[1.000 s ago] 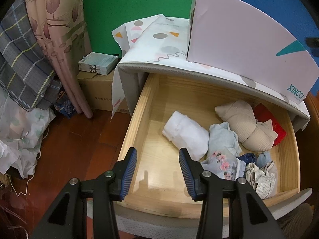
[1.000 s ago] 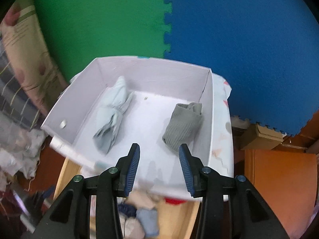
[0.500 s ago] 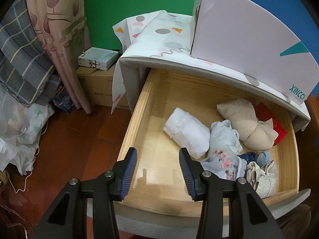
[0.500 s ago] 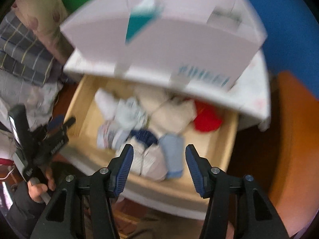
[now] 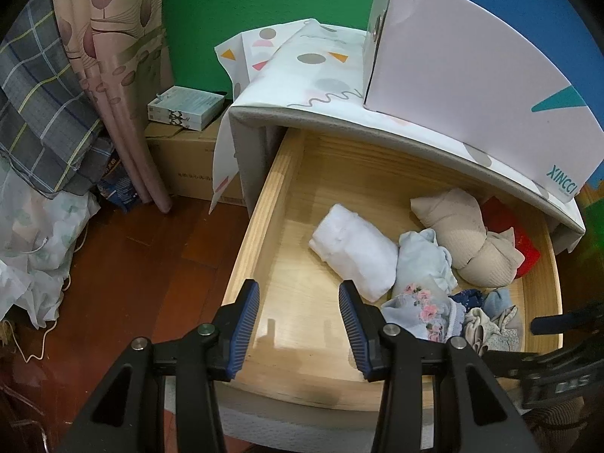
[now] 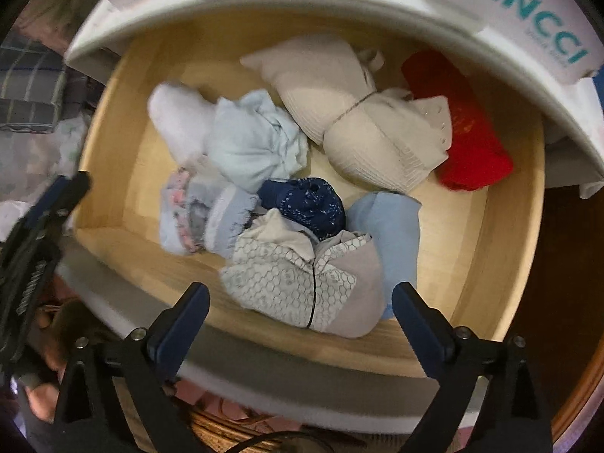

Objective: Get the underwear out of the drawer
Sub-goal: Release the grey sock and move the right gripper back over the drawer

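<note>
Underwear, a grey-and-white honeycomb-print folded fabric bundle (image 6: 302, 287), lies in the open light-wood drawer (image 6: 502, 226), just ahead of and between the right gripper (image 6: 300, 307) fingers, which are opening wide with nothing gripped. Left gripper (image 5: 298, 324) fingers part-open, empty, over bare drawer floor. Step: reaching in for a pick. Next likely needs lowering onto the bundle, then closing.

The right tool (image 6: 300, 304) points straight down at the bottom of its frame, its jaws opening wide with nothing squeezed between them. The left tool (image 5: 299, 324) tilts downward, partly open and empty.
</note>
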Motion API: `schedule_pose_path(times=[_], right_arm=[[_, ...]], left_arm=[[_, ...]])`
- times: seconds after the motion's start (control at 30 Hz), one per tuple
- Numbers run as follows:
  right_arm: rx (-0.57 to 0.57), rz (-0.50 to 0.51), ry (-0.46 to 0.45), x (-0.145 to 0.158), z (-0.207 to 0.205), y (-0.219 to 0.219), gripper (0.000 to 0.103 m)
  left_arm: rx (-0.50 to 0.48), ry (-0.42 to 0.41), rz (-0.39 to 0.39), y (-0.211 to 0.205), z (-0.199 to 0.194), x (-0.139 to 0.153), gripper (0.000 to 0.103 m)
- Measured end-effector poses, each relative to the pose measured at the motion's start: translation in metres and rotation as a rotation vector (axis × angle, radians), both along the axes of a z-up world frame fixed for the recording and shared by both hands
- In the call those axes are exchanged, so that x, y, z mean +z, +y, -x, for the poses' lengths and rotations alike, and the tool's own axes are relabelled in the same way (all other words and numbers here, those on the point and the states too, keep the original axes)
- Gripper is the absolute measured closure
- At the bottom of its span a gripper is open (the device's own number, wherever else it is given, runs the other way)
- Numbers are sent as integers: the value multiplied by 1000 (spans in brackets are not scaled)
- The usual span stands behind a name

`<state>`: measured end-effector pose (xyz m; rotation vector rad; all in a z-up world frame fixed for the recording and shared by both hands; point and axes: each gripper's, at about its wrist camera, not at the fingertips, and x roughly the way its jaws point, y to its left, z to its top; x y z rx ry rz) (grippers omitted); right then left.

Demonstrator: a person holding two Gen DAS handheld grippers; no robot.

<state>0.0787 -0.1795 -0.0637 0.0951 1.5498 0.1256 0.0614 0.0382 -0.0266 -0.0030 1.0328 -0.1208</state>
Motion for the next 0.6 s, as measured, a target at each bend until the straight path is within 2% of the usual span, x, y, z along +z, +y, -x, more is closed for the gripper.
schedule_pose_path(times=[0.13,0.5,0.57,0.6], right_arm=[[-14,1,26,-17,-3,3,5],[7,80,68,-54,-5,10,4],[15,88,57,-54,-3,12,10],[18,94,49,-54,-3,12,18]], left_arm=[[5,5,11,1,-1,0,58],[9,7,16,-1,-1,-1,58],[7,8,16,0,-1,-1,58],[7,9,16,0,-1,-1,58]])
